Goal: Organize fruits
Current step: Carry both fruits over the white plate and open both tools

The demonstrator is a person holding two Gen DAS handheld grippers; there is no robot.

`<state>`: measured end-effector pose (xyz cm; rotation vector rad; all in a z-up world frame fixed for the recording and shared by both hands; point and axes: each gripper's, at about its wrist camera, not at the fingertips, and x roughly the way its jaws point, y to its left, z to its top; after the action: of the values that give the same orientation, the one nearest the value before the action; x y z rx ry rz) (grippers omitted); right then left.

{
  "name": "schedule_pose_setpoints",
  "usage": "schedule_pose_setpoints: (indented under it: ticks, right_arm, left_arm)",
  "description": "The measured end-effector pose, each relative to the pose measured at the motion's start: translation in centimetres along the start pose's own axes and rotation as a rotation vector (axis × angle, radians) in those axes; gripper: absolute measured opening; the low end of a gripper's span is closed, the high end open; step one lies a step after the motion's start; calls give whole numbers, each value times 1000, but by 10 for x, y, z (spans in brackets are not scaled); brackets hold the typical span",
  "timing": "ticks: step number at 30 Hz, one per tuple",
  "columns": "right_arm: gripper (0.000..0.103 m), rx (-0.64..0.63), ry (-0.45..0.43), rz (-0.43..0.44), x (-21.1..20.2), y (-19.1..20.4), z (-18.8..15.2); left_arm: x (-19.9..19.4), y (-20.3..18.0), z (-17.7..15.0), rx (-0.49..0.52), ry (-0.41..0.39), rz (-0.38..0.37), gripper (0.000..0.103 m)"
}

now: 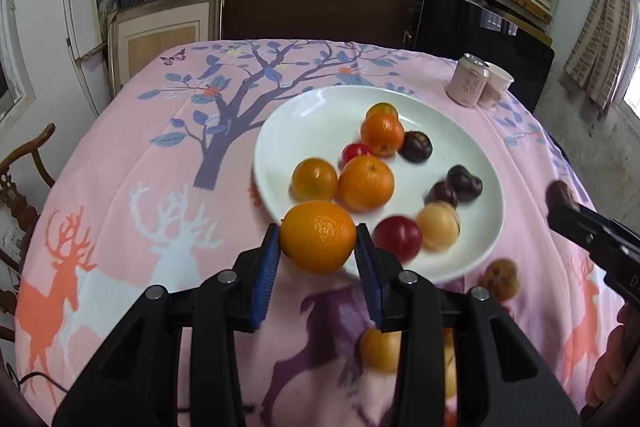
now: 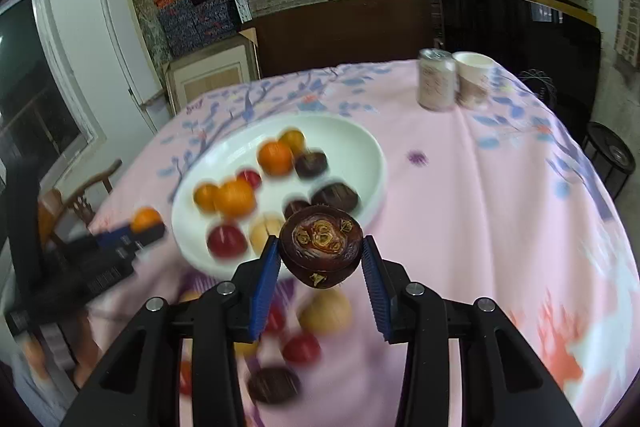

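1. An orange (image 1: 318, 237) is clamped between the blue pads of the left gripper (image 1: 317, 250), held above the near rim of the white plate (image 1: 280, 131); a dark purple mangosteen (image 2: 321, 251) sits between the pads of the right gripper (image 2: 320, 259), pinched low on its sides with its underside turned to the camera, above the pink deer-print tablecloth (image 2: 460, 227) just before the plate's near edge.
2. The plate already carries oranges, red plums, a pale yellow fruit and dark mangosteens; the step in hand is judged to be the carrying of both fruits onto it.
3. Each fruit is best lowered over a bare patch of the plate; the left half looks free for the orange, the far right part for the mangosteen.
4. The pads should be parted only once the fruit rests on the plate, since round fruit is likely to roll and knock its neighbours.
5. The two grippers should be kept well apart over the plate, one being set down before the other.
6. Several fruits remain on the cloth near the grippers; they are judged to be left for later trips.
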<state>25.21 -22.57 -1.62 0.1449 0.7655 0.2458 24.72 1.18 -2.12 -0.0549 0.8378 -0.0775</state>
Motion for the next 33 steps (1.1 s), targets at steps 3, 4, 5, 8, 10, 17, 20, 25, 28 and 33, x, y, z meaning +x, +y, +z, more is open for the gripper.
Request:
schedule_pose_setpoints:
  ticks: [3, 4, 5, 8, 10, 17, 20, 25, 28, 33]
  right_arm:
    - [42, 24, 14, 40, 24, 9, 23]
    - [42, 17, 30, 47, 38, 14, 30]
    - [42, 10, 44, 52, 49, 18, 34]
    - [60, 38, 49, 112, 69, 20, 39]
    - [78, 63, 33, 122, 72, 15, 38]
    - [100, 192, -122, 246, 42, -16, 30]
    - [100, 180, -179, 257, 25, -22, 26]
    - [100, 92, -253, 192, -14, -19, 2]
    - [100, 85, -265, 112, -32, -23, -15]
    - [100, 94, -250, 91, -40, -34, -42]
  left_arm:
    - [16, -4, 10, -4, 7, -16, 37]
    - [22, -5, 11, 1, 16, -20, 37]
    - [29, -6, 13, -1, 24, -21, 37]
    - [42, -4, 12, -8, 42, -44, 50]
    - [41, -2, 11, -4, 33, -55, 59]
    - [14, 2, 7, -6, -45, -27, 85]
    - [1, 3, -2, 5, -85, -4, 89]
    - [-26, -1, -32, 61, -194, 16, 89]
    - [-33, 1, -47, 58, -161, 20, 90]
    - [-34, 11, -61, 22, -106, -49, 90]
